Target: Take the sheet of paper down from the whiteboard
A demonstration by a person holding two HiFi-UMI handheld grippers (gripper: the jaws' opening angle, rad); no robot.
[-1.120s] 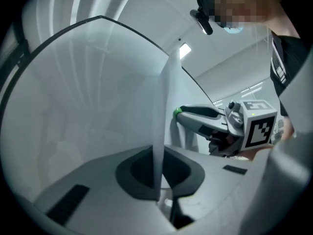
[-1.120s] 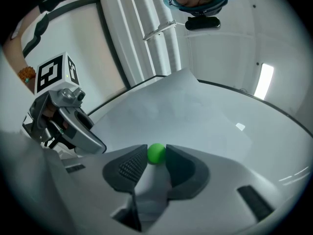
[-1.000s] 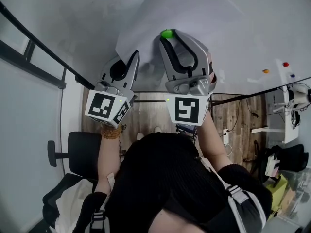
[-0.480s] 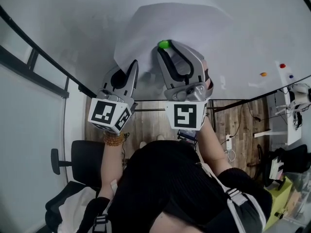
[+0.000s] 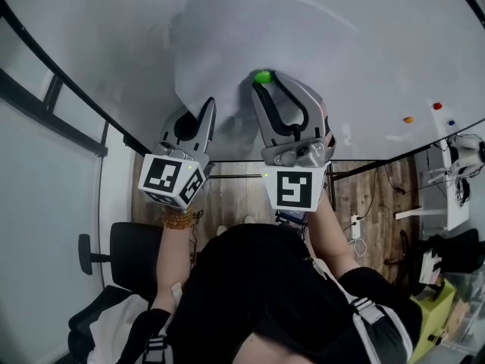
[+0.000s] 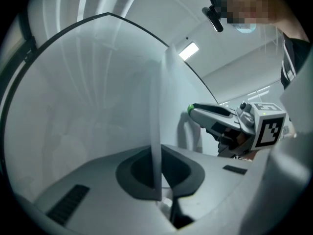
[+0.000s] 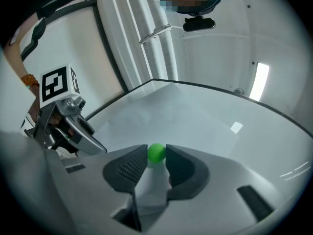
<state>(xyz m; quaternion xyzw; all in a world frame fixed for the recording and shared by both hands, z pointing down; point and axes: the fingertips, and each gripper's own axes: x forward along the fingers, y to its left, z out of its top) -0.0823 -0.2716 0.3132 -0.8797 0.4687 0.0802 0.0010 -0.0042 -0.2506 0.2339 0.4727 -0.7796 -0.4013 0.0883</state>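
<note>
Left gripper [image 6: 157, 155]: jaws together, clamped on the near edge of the sheet [image 5: 242, 36], which ran edge-on up between the pads.

Right gripper [image 7: 156, 153]: jaws partly apart, tips pressed on either side of a green magnet [image 5: 263, 76], so it looked gripped rather than merely bracketed. The magnet sat on the sheet near its lower edge, just right of the left gripper.

The sheet lay against the whiteboard [image 5: 394, 44], with its lower left part bowed away from the board where the left gripper held it. No other magnet was visible on the sheet. Three small coloured magnets [image 5: 436, 106] sat well off to the right on bare board.

Step in hand, as judged: lifting off the magnet that pinned the sheet while the other gripper steadied it.

Next move calls for a straight pull of the magnet away from the board with the left clamp kept firm. The sheet should then come free in the left gripper. A round magnet may slip from the tips.
</note>
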